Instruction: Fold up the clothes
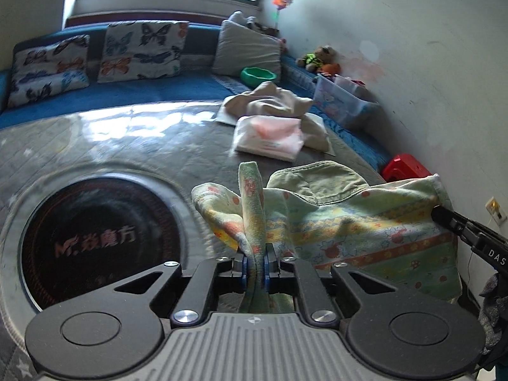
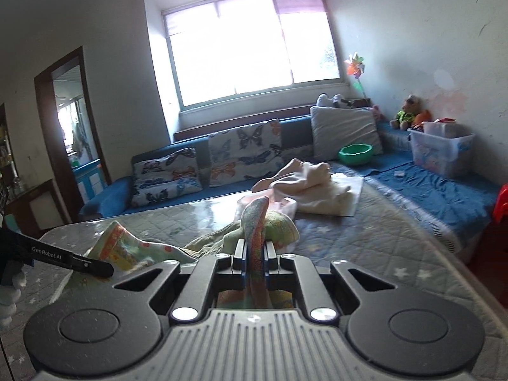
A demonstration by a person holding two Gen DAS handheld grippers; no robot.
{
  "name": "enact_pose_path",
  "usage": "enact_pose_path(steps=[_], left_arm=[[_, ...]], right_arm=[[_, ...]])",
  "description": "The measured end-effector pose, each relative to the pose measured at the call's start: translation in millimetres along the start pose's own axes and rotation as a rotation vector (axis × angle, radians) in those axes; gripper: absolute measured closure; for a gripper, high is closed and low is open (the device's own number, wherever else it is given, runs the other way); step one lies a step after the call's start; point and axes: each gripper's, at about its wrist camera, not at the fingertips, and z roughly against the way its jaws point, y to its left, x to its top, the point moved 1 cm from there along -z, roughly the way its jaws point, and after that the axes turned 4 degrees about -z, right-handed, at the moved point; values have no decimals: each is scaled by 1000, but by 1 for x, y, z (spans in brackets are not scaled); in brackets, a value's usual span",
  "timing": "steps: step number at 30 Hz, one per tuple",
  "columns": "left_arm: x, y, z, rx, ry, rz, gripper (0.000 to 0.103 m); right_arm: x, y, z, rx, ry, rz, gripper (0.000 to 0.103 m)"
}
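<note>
A pale green and yellow printed towel (image 1: 349, 222) hangs stretched between both grippers above the table. My left gripper (image 1: 255, 258) is shut on one corner, and a strip of cloth stands up between its pads. In the right wrist view my right gripper (image 2: 255, 254) is shut on another corner of the same towel (image 2: 279, 225). The right gripper's finger (image 1: 451, 219) shows at the right edge of the left view, at the towel's far corner. The left gripper's finger (image 2: 79, 262) shows at the left of the right view.
A glass-topped table (image 1: 111, 139) with a round black heater plate (image 1: 95, 241) lies below. A folded pink-white cloth (image 1: 270, 138) and crumpled cream clothes (image 1: 270, 100) lie further back. Behind are a blue sofa (image 2: 111, 190) with butterfly cushions, a green bowl (image 2: 354, 154) and a plastic box (image 2: 441, 150).
</note>
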Motion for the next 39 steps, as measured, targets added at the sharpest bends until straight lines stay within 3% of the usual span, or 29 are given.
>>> enact_pose_path(steps=[16,39], left_arm=[[30,-41,-12,-10,-26,-97,93],[11,-55,-50,49,40,-166,93]], right_arm=[[16,-24,30,-88,-60,8,95],[-13,-47,-3,-128,24,-31,95]])
